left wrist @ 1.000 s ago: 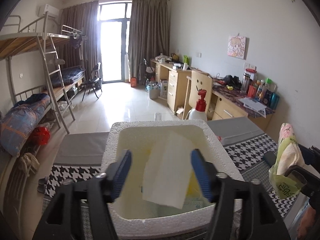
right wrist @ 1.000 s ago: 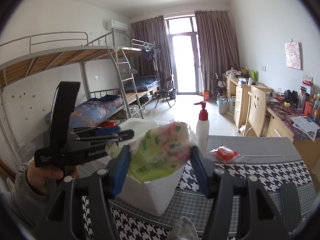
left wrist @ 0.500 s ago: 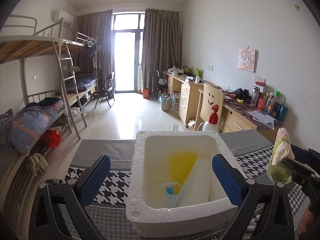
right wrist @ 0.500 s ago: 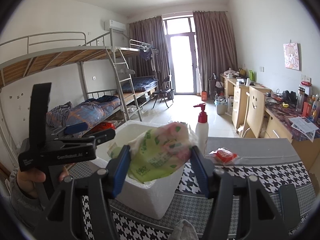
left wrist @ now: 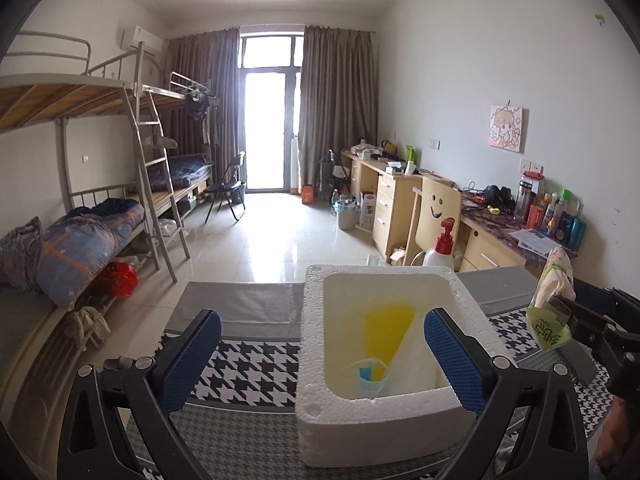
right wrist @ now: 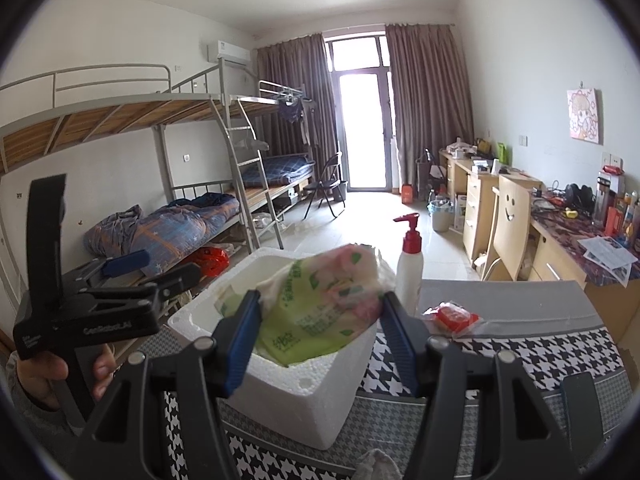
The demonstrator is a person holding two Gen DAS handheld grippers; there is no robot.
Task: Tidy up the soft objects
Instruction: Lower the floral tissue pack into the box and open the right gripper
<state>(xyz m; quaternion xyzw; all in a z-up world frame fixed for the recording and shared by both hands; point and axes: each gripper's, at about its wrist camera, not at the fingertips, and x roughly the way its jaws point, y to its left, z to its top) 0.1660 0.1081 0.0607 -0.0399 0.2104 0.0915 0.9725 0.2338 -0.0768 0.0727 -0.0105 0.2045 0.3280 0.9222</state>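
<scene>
My black left gripper [left wrist: 322, 354] hides part of the white foam box [left wrist: 316, 360], and one blue finger [left wrist: 452, 356] covers the box's right wall. A white sheet [left wrist: 412, 364] in the box hides the lower part of a yellow thing [left wrist: 386, 326]. My right gripper [right wrist: 320, 340] holds a soft green and pink pack [right wrist: 320, 304] that hides most of the box's inside. The pack's print is too blurry to read. A pale cloth [right wrist: 376, 466] is cut off at the bottom edge.
</scene>
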